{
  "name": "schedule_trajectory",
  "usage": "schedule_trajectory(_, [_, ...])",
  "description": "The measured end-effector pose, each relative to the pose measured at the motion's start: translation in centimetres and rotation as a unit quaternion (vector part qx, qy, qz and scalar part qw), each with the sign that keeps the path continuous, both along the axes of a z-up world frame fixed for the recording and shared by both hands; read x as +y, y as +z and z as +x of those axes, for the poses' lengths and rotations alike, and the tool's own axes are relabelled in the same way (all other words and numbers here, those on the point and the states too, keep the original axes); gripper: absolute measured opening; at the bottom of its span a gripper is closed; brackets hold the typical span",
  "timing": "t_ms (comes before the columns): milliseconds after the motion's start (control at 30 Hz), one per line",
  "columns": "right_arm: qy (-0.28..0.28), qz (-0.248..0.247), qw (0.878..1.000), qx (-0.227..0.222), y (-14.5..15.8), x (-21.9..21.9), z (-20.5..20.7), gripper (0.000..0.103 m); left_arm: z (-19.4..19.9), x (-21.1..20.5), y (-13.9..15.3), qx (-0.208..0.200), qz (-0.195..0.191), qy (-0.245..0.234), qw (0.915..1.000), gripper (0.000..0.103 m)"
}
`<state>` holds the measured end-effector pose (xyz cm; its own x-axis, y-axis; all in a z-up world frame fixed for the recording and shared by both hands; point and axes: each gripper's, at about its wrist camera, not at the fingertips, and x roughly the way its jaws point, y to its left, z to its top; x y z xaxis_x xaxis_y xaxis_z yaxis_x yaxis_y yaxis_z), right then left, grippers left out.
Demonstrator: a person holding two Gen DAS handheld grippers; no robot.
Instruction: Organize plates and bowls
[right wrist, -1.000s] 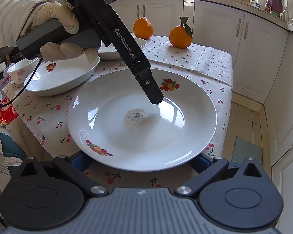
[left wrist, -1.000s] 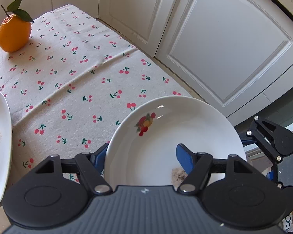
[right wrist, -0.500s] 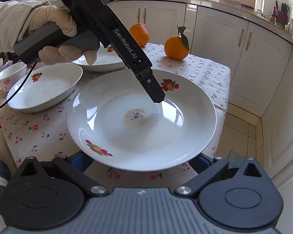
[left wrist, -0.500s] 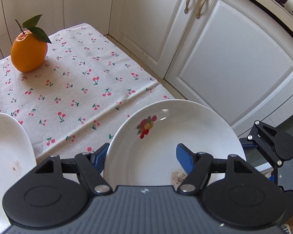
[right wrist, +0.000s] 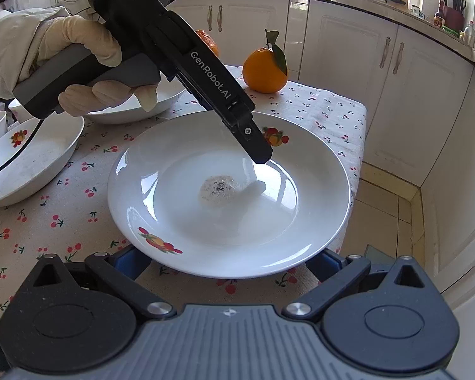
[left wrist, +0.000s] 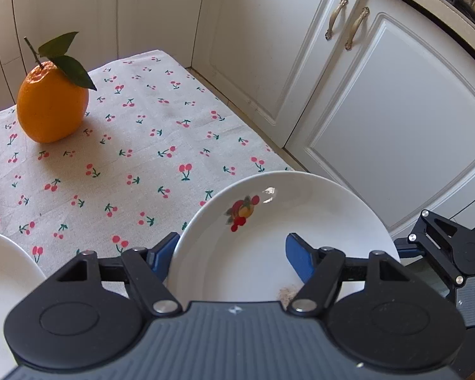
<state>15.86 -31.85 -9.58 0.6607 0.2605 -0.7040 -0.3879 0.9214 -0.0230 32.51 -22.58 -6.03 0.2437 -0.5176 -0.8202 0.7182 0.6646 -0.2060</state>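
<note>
White plate point(right wrist: 228, 218), speckled residue patch point(right wrist: 218, 186) at its centre, frame centre, overhanging table point(right wrist: 338, 110) corner | right gripper point(right wrist: 228, 262) jaws wide, under near rim; grip cannot be told | left gripper point(left wrist: 228, 253) wide, astride far rim | bowl point(right wrist: 25, 164) left, apart | orange point(right wrist: 264, 69) upper centre; floor at right.

The plate point(right wrist: 224, 221) hides the right gripper's point(right wrist: 228, 261) blue fingertips point(right wrist: 128, 261), so whether the jaws touch it cannot be told. A second orange point(right wrist: 209, 41) sits mostly behind the left gripper point(right wrist: 259, 155). The frame edge cuts a bowl point(left wrist: 3, 272).
</note>
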Motion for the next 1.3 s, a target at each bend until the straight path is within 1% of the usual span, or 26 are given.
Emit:
schedule_trajectory(400, [-0.006, 0.007, 1.000, 0.004, -0.4, -0.4, 0.6, 0.103, 0.6, -0.4, -0.5, -0.009, 0.007, 0.006, 0.9999, 0.072])
schedule_trajectory(500, [-0.008, 0.006, 1.000, 0.005, -0.4, -0.3, 0.8, 0.103, 0.4, -0.5, -0.4, -0.014, 0.011, 0.007, 0.9998, 0.075])
schedule_trajectory(567, [-0.011, 0.009, 1.000, 0.007, -0.2, -0.4, 0.6, 0.103, 0.0, -0.4, 0.0, -0.025, 0.016, 0.009, 0.9995, 0.079])
schedule_trajectory(733, [-0.025, 0.013, 0.999, 0.015, 0.9, -0.4, -0.9, 0.103, -1.4, 1.0, 2.2, -0.063, 0.017, 0.021, 0.9977, 0.081])
schedule_trajectory(800, [-0.035, 0.012, 0.999, 0.013, 1.5, -0.1, -1.8, 0.103, -2.3, 1.9, 3.3, -0.080, 0.014, 0.024, 0.9964, 0.085])
schedule_trajectory(900, [-0.047, 0.016, 0.999, -0.002, 2.7, 0.8, -3.2, 0.103, -4.1, 3.6, 5.3, -0.115, 0.008, 0.040, 0.9926, 0.092])
schedule_trajectory(1000, [-0.059, 0.023, 0.998, -0.023, 3.8, 2.0, -4.6, 0.103, -6.2, 5.5, 7.1, -0.140, -0.004, 0.059, 0.9884, 0.095])
schedule_trajectory(1133, [-0.092, 0.010, 0.994, -0.060, 5.1, 3.9, -6.1, 0.103, -9.5, 7.8, 8.9, -0.173, -0.008, 0.080, 0.9817, 0.096])
schedule_trajectory(1200, [-0.112, 0.021, 0.991, -0.074, 5.6, 4.3, -6.9, 0.103, -11.1, 8.8, 9.6, -0.188, -0.014, 0.088, 0.9781, 0.097])
schedule_trajectory(1300, [-0.137, 0.061, 0.985, -0.081, 6.1, 4.6, -7.8, 0.103, -13.5, 10.1, 10.4, -0.206, -0.023, 0.093, 0.9739, 0.098])
